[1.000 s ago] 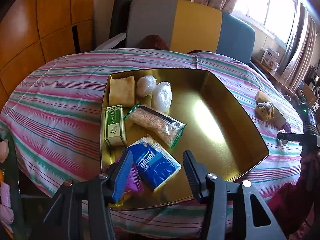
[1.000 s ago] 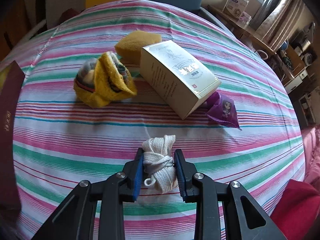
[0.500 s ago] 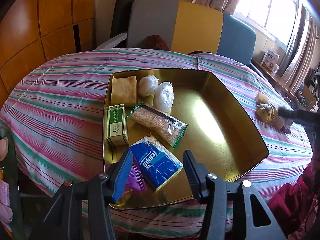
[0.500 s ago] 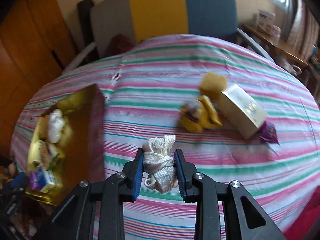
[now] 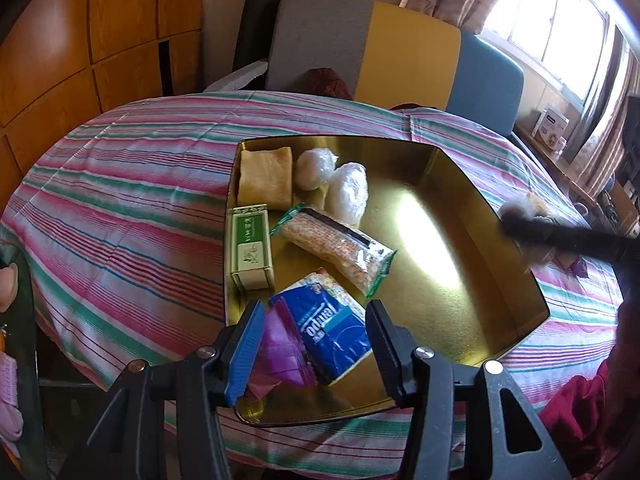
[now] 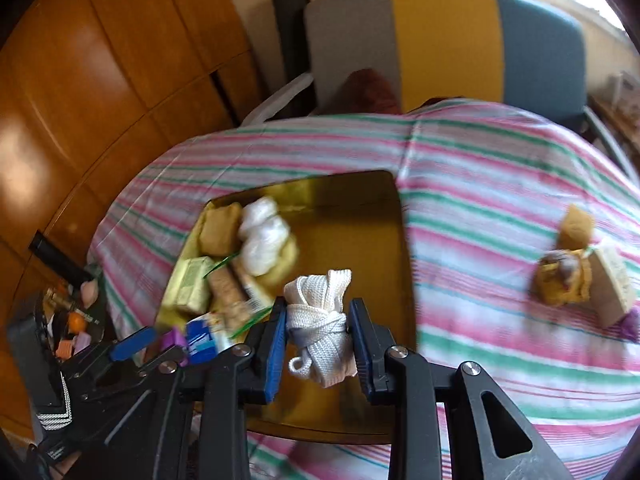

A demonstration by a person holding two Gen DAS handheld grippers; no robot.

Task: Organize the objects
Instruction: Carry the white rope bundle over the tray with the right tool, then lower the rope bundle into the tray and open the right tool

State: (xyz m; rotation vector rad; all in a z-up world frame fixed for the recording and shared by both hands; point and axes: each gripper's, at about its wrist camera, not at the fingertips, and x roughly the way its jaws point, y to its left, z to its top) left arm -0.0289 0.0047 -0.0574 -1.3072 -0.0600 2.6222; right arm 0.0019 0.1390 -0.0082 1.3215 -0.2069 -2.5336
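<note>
A gold tray sits on the striped table and holds a blue tissue pack, a purple packet, a snack bag, a green box, a yellow block and two white wrapped bundles. My left gripper is open and empty, hovering over the tray's near edge. My right gripper is shut on a white rope bundle and holds it above the tray. It shows blurred in the left wrist view.
On the cloth right of the tray lie a yellow cloth item, a yellow sponge, a cream box and a purple packet. A grey, yellow and blue chair stands behind the table. Wooden panels are at left.
My right gripper has carried the rope bundle left, from the table's right side to above the tray. My left gripper has stayed open over the tray's near edge.
</note>
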